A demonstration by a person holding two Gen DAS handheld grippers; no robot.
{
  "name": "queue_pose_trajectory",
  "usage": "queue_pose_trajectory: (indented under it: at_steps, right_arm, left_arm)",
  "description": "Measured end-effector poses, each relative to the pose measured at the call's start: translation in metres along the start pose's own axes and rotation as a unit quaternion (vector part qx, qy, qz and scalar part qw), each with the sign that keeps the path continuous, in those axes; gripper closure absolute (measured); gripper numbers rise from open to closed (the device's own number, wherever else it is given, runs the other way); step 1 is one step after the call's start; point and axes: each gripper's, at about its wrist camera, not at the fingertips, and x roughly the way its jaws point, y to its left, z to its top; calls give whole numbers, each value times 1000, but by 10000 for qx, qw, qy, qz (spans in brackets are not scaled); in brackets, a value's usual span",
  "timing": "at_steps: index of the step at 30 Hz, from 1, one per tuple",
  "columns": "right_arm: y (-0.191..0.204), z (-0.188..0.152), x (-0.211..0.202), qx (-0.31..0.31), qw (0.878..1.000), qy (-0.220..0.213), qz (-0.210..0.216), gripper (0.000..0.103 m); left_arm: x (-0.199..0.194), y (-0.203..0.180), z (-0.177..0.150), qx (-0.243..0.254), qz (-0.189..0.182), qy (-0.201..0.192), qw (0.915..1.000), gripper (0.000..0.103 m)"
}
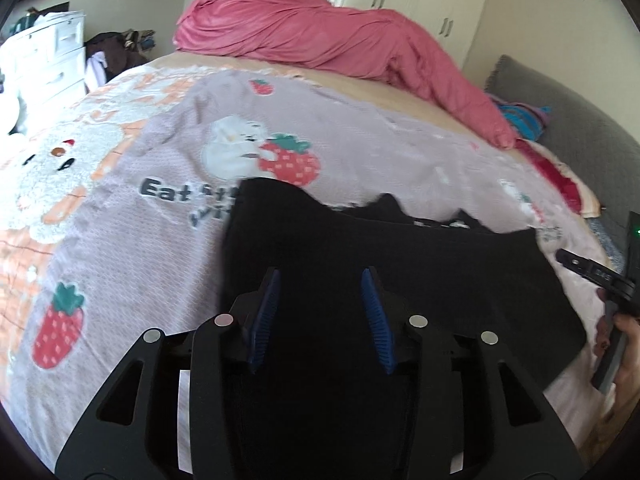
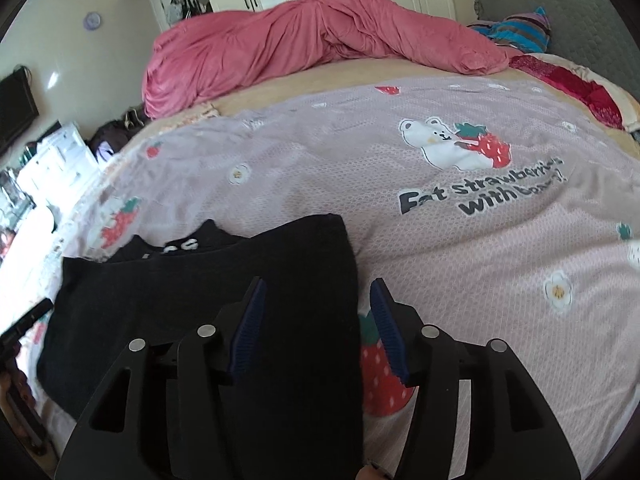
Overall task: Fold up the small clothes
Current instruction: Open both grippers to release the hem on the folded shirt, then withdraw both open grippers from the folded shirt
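We hover both over the black garment [image 1: 360,280], flat on the near bedspread [image 1: 120,220]: left gripper [image 1: 326,280] parted over its middle, right gripper [image 2: 316,292] parted, straddling its right edge, nearer.

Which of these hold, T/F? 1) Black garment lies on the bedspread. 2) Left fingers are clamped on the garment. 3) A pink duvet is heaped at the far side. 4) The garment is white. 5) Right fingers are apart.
1) True: the black garment lies on the strawberry bedspread.
2) False: the left gripper has its fingers apart above the cloth, nothing pinched.
3) True: pink duvet.
4) False: it is black, with some white print near its far edge.
5) True: right gripper.
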Motion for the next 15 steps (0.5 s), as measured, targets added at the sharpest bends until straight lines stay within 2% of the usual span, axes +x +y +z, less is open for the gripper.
queue_pose_trajectory:
  at_steps: [1, 4, 8, 9, 10, 13, 15]
  right_arm:
    - [0, 1, 4, -43, 10000, 31, -30, 48]
    - [1, 4, 19, -191, 9996, 191, -103, 47]
    - [0, 9, 39, -263, 9989, 382, -30, 48]
    - [-1, 10, 43, -250, 9988, 420, 27, 58]
    - [-1, 10, 45, -233, 9987, 440, 60, 77]
    - [-9, 11, 47, -60, 9990, 423, 128, 92]
    - [-11, 11, 44, 13, 9991, 367, 192, 95]
  left_arm:
    - [3, 4, 4, -5, 125, 10, 9999, 67]
    - [12, 17, 13, -52, 385, 19, 9992, 56]
    - [25, 29, 21, -173, 443, 98, 9988, 49]
    - [30, 29, 22, -126, 489, 145, 9986, 49]
    - [34, 29, 23, -87, 531, 195, 9984, 49]
    - [46, 34, 21, -102, 523, 323, 9981, 50]
    - [48, 37, 20, -162, 408, 345, 9984, 69]
